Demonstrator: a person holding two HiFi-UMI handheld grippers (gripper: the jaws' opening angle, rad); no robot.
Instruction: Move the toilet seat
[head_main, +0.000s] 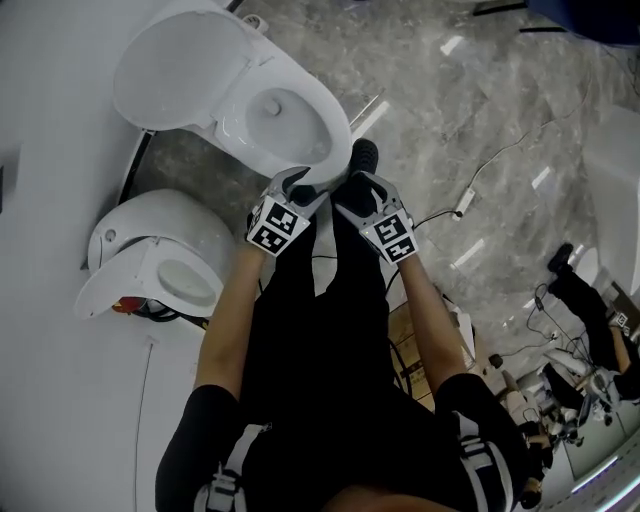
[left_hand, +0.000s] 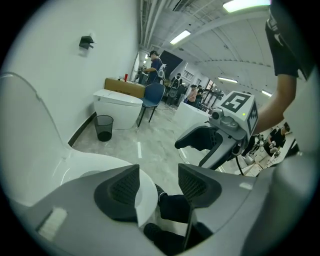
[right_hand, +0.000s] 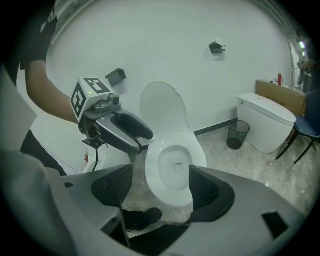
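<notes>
Nearly level, both grippers hang at the front of the toilet with their jaws spread and empty.

Closest to the person, the left gripper (head_main: 300, 185) and the right gripper (head_main: 350, 190) sit side by side, each gripper view showing open jaws with nothing pinched. Just beyond them is the front rim of the bowl (right_hand: 175, 170), the left gripper seeming slightly nearer to it. The toilet's long axis runs straight away from the jaws. At its far end the toilet seat (right_hand: 162, 107) stands raised, a smooth white oval leaning back toward the wall (right_hand: 210, 90); seat and lid cannot be told apart.
</notes>
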